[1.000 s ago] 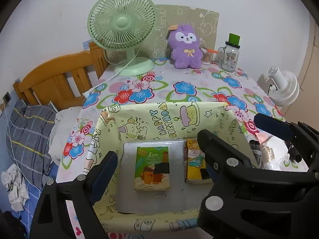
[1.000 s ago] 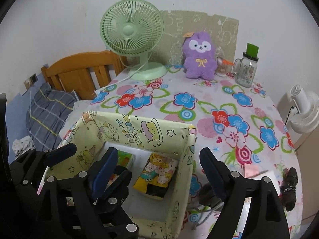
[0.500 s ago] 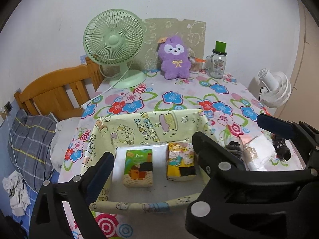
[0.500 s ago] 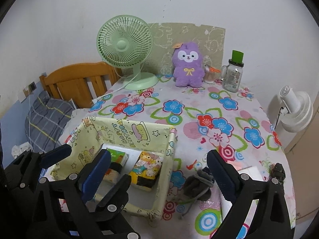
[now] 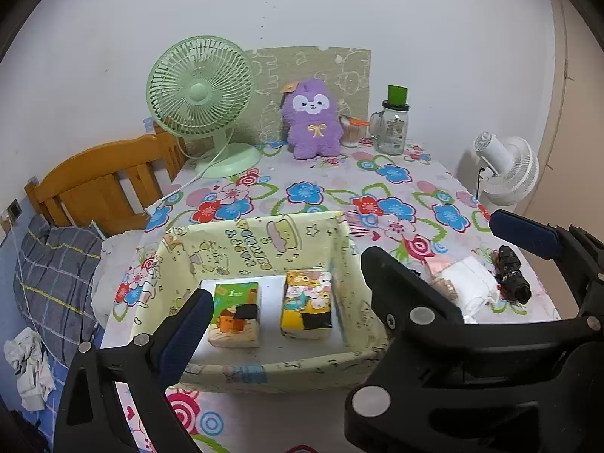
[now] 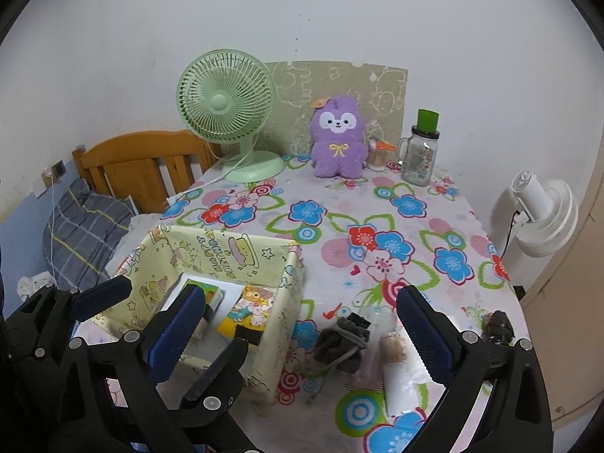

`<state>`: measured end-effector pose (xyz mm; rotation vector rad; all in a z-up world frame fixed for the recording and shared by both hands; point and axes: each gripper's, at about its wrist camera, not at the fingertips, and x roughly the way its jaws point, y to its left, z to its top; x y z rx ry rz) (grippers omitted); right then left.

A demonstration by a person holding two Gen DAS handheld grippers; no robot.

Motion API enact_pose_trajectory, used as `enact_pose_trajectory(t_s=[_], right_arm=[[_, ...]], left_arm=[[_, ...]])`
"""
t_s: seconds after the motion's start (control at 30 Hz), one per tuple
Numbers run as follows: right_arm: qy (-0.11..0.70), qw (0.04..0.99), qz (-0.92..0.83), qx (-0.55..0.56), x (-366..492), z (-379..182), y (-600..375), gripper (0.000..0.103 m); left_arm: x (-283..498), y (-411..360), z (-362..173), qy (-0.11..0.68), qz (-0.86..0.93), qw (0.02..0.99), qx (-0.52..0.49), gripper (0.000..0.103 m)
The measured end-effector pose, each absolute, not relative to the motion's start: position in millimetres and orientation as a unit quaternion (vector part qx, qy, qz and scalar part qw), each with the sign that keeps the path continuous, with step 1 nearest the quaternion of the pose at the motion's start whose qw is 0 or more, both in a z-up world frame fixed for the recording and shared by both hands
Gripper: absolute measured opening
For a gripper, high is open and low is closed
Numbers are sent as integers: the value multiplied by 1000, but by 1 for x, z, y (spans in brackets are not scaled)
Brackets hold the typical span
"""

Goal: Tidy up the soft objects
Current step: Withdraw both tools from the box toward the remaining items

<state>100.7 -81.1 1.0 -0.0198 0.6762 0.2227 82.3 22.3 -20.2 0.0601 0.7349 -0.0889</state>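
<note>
Two tissue packs (image 5: pixel 271 307) side by side in box (image 5: pixel 264 372); plush (image 5: pixel 312 119) behind.

Both views are evenly and softly lit, rather bright, with only weak shadows on the flowered worktop (image 5: pixel 396 188). Fisheye distortion bends the edges, and the corners are black. The plain white wall (image 6: pixel 339 11) shows no glare.

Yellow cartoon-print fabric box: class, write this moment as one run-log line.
yellow cartoon-print fabric box: holds green tissue pack, yellow tissue pack | left hand-held gripper: open, empty | right hand-held gripper: opening, empty
</note>
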Motion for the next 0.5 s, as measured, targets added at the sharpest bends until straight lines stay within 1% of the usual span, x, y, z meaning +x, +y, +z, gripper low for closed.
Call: enact_pose_trajectory(t_s=[0.27,0.5], right_arm=[[326,940,99,-8,91,6,-99,102],[303,950,68,-27,79,12,-113,102]], left_arm=[[75,6,-15,354,-53,933,33,100],[68,-10,-14,350,-64,934,38,100]])
